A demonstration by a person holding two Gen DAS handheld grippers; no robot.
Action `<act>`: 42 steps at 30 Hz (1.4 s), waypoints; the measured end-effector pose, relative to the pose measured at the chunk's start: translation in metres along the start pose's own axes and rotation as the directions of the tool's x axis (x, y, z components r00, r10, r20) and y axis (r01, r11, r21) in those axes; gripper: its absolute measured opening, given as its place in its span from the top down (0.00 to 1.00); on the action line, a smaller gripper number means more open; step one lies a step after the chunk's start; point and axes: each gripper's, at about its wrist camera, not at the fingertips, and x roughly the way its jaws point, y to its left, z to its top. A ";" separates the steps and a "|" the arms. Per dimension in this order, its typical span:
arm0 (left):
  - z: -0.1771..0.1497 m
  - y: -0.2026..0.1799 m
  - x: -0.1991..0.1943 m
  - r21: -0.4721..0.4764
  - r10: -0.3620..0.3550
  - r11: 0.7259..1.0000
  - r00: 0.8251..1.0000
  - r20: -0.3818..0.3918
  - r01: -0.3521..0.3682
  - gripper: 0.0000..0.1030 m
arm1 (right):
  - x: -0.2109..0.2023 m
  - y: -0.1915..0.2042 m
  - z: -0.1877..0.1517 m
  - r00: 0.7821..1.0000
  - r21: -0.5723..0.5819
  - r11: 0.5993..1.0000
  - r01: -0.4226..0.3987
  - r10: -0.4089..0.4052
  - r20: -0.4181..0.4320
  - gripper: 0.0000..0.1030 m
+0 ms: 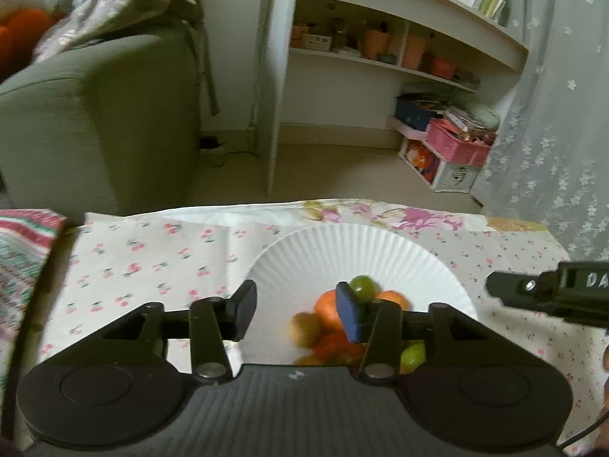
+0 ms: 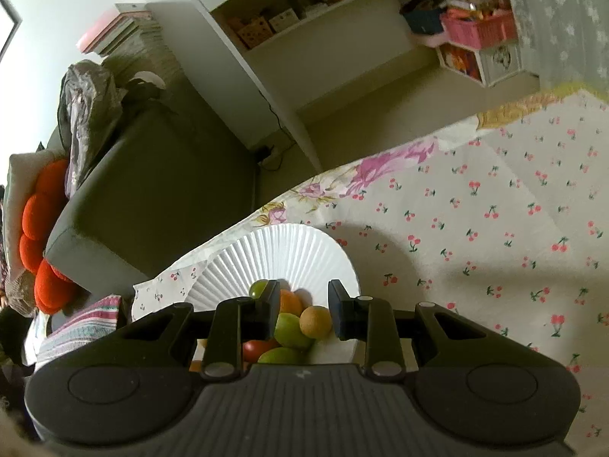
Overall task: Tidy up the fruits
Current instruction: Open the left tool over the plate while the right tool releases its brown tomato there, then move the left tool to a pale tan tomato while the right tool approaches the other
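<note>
Fruits (image 1: 335, 327) heaped on white paper plate (image 1: 342, 251), on cherry-print tablecloth (image 1: 152, 266). Left gripper (image 1: 298, 314) above heap, jaws apart, nothing between pads. Right gripper (image 2: 304, 314) narrow, jaws apart, nothing clamped; fruits seen in its gap, lower. Left view alone shows right gripper's side; right view alone shows bare cloth right of plate.

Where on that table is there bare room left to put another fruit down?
The cherry-print tablecloth to the right of the paper plate lies bare, as does the cloth left of the plate in the left wrist view. The plate's far half is free too. Its near half is crowded with piled fruits.
</note>
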 end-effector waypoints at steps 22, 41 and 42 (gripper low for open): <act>-0.066 -0.004 -0.073 0.002 0.037 0.999 0.997 -0.072 -0.037 0.12 | -0.048 0.049 -0.045 0.998 -0.257 0.966 0.019 -0.034 -0.053 0.30; -0.103 0.000 -0.034 0.024 0.076 0.997 0.988 -0.136 -0.074 0.05 | -0.037 0.029 -0.069 0.990 -0.189 0.982 0.012 -0.038 -0.136 0.13; -0.103 0.000 -0.033 0.019 0.070 0.997 0.990 -0.126 -0.068 0.05 | -0.036 0.028 -0.069 0.990 -0.188 0.982 0.013 -0.039 -0.138 0.14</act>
